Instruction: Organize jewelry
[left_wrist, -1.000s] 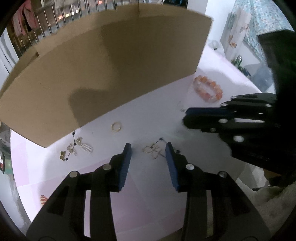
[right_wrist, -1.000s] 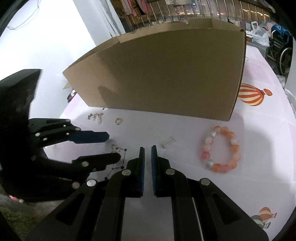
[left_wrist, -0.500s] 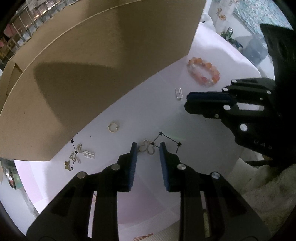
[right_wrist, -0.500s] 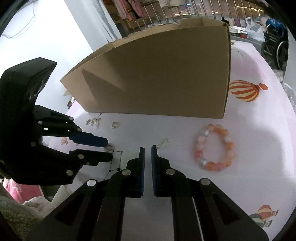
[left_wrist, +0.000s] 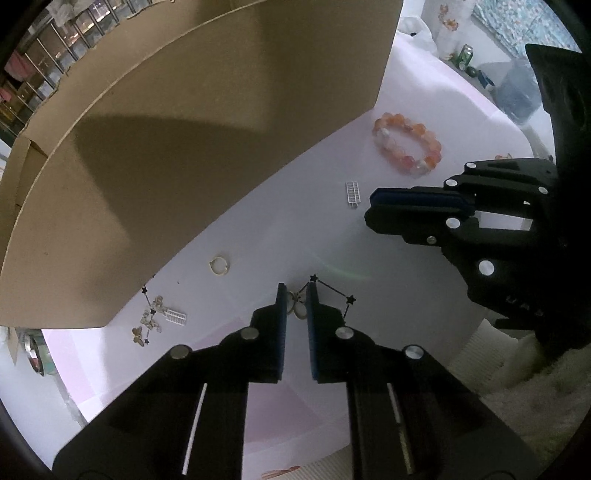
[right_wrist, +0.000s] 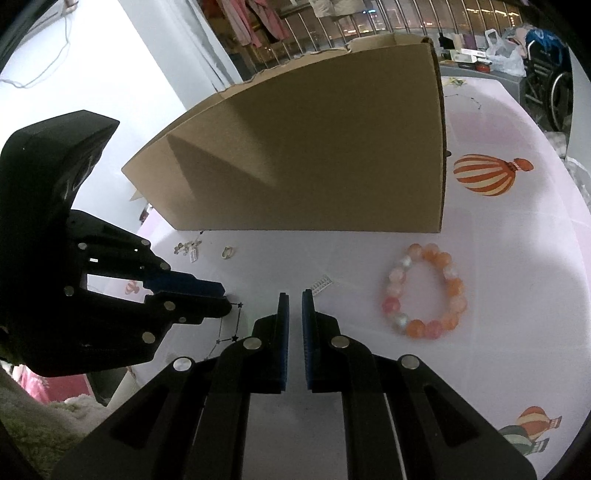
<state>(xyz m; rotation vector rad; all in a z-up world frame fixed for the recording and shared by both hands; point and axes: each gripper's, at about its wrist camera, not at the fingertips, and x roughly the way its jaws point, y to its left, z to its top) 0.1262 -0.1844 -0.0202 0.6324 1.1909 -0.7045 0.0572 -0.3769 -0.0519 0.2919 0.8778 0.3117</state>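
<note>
My left gripper (left_wrist: 296, 291) points steeply down at the table, and its jaws are closing on a small gold looped earring (left_wrist: 296, 308) caught between the blue pads. A thin black star chain (left_wrist: 334, 290) runs off to the right of those tips. In the right wrist view the left gripper (right_wrist: 223, 301) touches down beside the same chain (right_wrist: 235, 338). My right gripper (right_wrist: 294, 295) hovers shut and empty; it also shows in the left wrist view (left_wrist: 371, 208). An orange-pink bead bracelet (right_wrist: 417, 326) (left_wrist: 399, 120) lies to its right.
A large cardboard box (left_wrist: 203, 129) (right_wrist: 314, 158) stands behind the jewelry. Loose on the pale cloth lie a silver ladder charm (left_wrist: 352, 192) (right_wrist: 321, 284), a gold ring (left_wrist: 219, 266) (right_wrist: 228, 252) and a butterfly-charm cluster (left_wrist: 151, 321) (right_wrist: 186, 247). A balloon print (right_wrist: 484, 175) marks the cloth.
The left gripper tipped downward onto the looped earring and its jaws narrowed from wide apart to nearly together. The right gripper stayed shut and almost still.
</note>
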